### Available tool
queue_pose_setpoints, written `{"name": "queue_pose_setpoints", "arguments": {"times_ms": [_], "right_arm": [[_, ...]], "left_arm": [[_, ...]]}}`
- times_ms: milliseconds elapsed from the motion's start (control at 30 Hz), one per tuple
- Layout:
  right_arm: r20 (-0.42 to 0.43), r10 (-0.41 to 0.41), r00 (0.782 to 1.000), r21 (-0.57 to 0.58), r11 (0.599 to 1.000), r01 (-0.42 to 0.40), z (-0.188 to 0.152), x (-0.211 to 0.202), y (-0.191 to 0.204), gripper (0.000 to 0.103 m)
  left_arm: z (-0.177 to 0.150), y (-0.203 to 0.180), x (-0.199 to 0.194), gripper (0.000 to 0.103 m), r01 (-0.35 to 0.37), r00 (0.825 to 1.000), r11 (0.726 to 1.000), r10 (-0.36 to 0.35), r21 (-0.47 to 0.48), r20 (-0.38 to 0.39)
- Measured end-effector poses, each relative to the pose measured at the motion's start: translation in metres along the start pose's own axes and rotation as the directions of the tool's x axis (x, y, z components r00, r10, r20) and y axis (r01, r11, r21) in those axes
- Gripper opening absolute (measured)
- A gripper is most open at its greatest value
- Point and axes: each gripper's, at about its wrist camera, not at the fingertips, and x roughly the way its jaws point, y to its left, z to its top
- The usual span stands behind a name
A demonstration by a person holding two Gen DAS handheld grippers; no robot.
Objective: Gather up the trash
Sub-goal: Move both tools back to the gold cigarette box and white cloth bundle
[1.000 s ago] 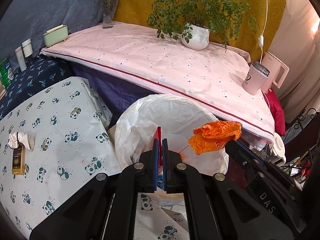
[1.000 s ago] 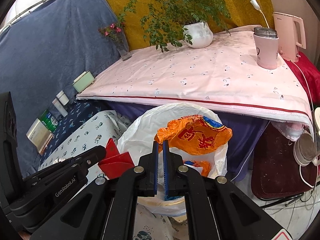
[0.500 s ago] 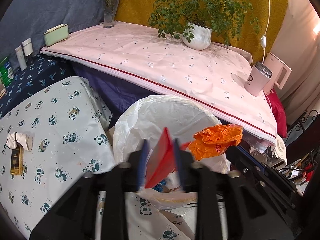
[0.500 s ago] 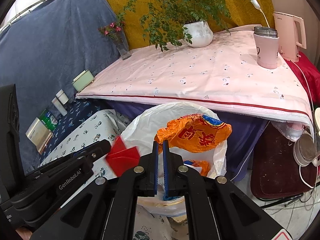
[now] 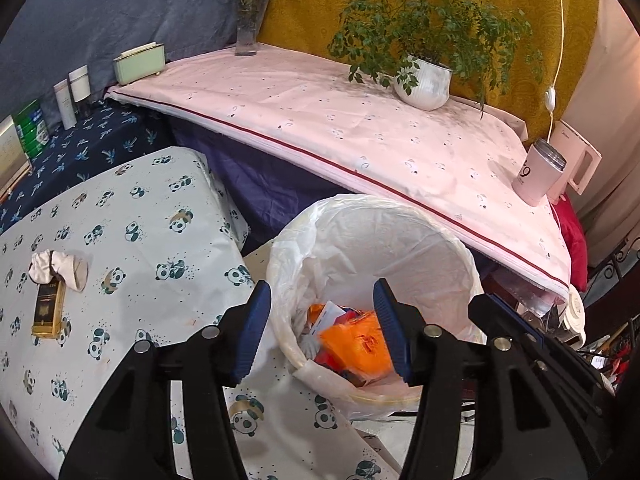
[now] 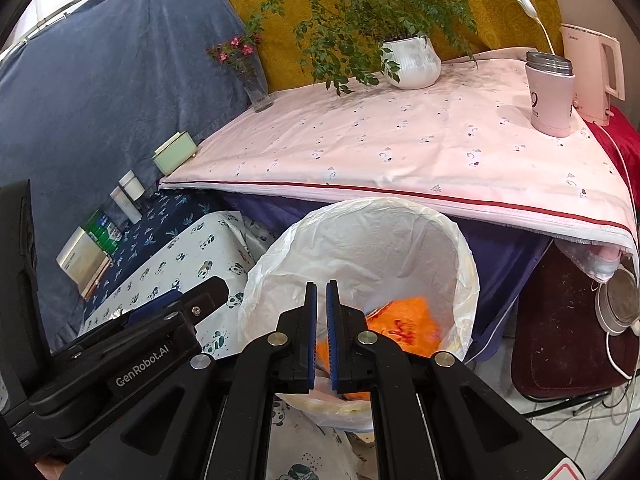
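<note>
Drop step at bin (image 5: 440, 236); left tool (image 5: 320, 328) opening, empty, above orange wrapper (image 5: 356, 346); right tool (image 6: 321, 332) clenched, empty; next, likely tissue (image 5: 56, 268) on counter (image 5: 132, 240), far left.

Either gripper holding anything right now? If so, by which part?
Nothing held. Left gripper jaws are opening, empty, above the lined trash bin. Right gripper is shut on nothing. The orange wrapper lies inside the bin.
</note>
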Motion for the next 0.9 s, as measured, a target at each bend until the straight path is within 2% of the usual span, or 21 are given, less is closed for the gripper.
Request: {"name": "queue_pose_setpoints", "arguments": {"times_ms": [133, 233, 367, 633, 900], "right_arm": [[0.006, -0.003, 1.0, -0.003, 1.0, 0.003, -0.001, -0.001, 0.005, 0.011], [0.003, -0.001, 1.0, -0.009, 1.0, 0.001, -0.002, -0.001, 0.011, 0.011], [0.004, 0.0, 1.0, -0.018, 1.0, 0.0, -0.002, -0.002, 0.018, 0.012], [0.007, 0.008, 1.0, -0.049, 0.999, -0.008, -0.005, -0.005, 0.039, 0.023], [0.004, 0.013, 1.0, -0.105, 0.994, -0.013, -0.01, -0.007, 0.066, 0.039]], "left_arm": [[-0.002, 0.007, -0.002, 0.051, -0.006, 1.0, 1.0, 0.006, -0.01, 0.0], [-0.004, 0.014, -0.004, 0.056, -0.015, 1.0, 1.0, 0.015, -0.025, 0.001], [-0.005, 0.026, -0.008, 0.056, -0.025, 1.0, 0.999, 0.025, -0.047, 0.002], [-0.008, 0.049, -0.019, 0.057, -0.055, 0.998, 0.995, 0.056, -0.084, 0.014], [-0.016, 0.081, -0.034, 0.065, -0.101, 0.994, 0.986, 0.106, -0.135, 0.026]]}}
